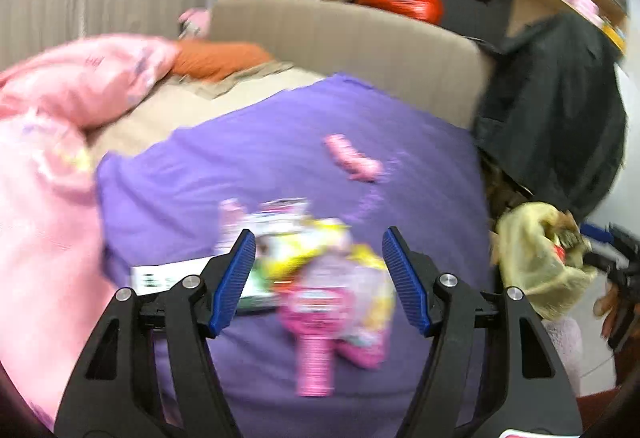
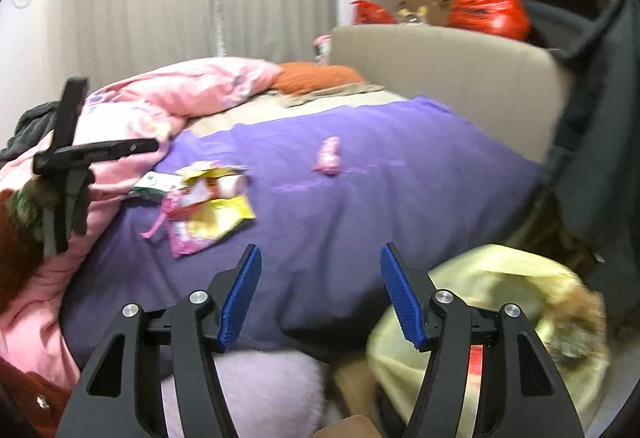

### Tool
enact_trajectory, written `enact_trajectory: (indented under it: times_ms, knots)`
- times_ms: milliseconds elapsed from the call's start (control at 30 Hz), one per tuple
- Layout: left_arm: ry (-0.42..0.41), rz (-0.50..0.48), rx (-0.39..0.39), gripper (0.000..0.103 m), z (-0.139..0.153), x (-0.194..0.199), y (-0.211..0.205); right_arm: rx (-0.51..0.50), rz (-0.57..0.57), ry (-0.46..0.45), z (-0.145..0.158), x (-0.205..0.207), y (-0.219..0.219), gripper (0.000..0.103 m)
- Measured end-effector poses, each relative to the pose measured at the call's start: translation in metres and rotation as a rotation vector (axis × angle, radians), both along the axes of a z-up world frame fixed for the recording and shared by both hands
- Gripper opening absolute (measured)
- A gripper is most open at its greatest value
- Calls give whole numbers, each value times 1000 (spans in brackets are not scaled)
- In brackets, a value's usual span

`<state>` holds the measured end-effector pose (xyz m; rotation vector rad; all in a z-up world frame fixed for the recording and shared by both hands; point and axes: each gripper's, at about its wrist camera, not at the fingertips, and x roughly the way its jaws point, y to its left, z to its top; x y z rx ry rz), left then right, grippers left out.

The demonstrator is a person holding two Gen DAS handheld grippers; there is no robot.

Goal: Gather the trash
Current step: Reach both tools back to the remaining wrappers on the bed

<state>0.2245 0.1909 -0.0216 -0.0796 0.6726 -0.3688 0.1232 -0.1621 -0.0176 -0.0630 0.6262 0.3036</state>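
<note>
wrapper pile (image 1: 316, 278) on purple blanket (image 1: 280, 166), framed by your left gripper (image 1: 319, 250), fingers apart, empty | pinch one wrapper edge, not fabric | right gripper (image 2: 320, 270) spread, empty, beside yellow bag (image 2: 492, 302) | stray pink wrapper (image 1: 352, 158) farther back

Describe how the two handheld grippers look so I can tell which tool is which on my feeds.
The left gripper and right gripper look identical: matte black plastic linkage arms with triangular cutouts, round silver pivot bolts, and two black fingers faced with ribbed blue pads. No cables or markings show.
</note>
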Motion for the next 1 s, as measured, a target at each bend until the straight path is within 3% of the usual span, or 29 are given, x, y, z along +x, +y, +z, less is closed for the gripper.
enact_trajectory:
  times_ms: [100, 200, 333, 567, 667, 800, 1000]
  knots:
    - [72, 44, -9, 63, -11, 30, 41, 41, 59, 61, -14, 23, 35, 58]
    - [116, 54, -1, 63, -18, 51, 62, 21, 117, 126, -29, 43, 81, 58]
    - [147, 28, -33, 63, -31, 64, 73, -105, 107, 54, -39, 53, 150, 58]
    - [180, 39, -57, 64, -62, 82, 80, -111, 149, 50, -67, 85, 229, 58]
    - [209, 49, -115, 64, -69, 90, 92, -85, 163, 82, -80, 102, 247, 58]
    - [252, 60, -121, 64, -76, 94, 94, -208, 192, 93, -100, 110, 262, 49]
    - [328, 43, -75, 64, -81, 86, 78, -214, 151, 114, -102, 112, 212, 49]
